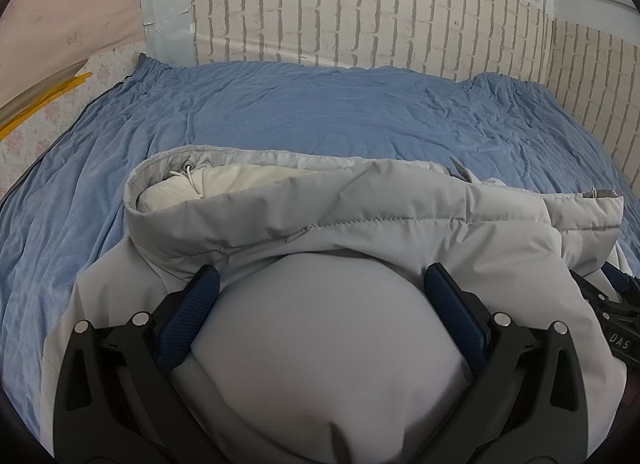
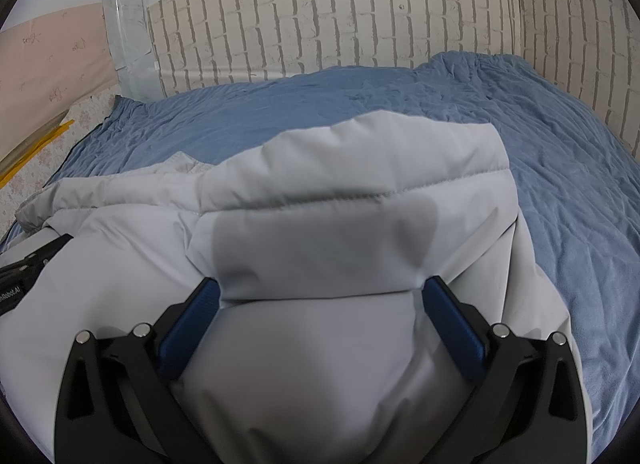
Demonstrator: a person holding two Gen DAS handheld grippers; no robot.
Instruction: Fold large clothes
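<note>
Both jaws are standing wide, the left gripper (image 1: 320,278) and the right gripper (image 2: 320,290) each straddling a puffed bulge of the pale grey padded jacket (image 2: 352,167), which is lying across the blue bedspread (image 1: 320,107) below a brick-patterned wall (image 2: 340,11).

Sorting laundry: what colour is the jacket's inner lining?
Cream-white lining, clearest in the left wrist view.

Both rigs look the same: the left matte black plastic two-finger gripper (image 1: 320,282) and its right twin (image 2: 320,294) have ribbed dark-blue finger pads (image 1: 190,318), plus round silver pivot pins (image 1: 140,318) on angular linkage arms. White lettering shows on the neighbouring black body at each view's edge.
</note>
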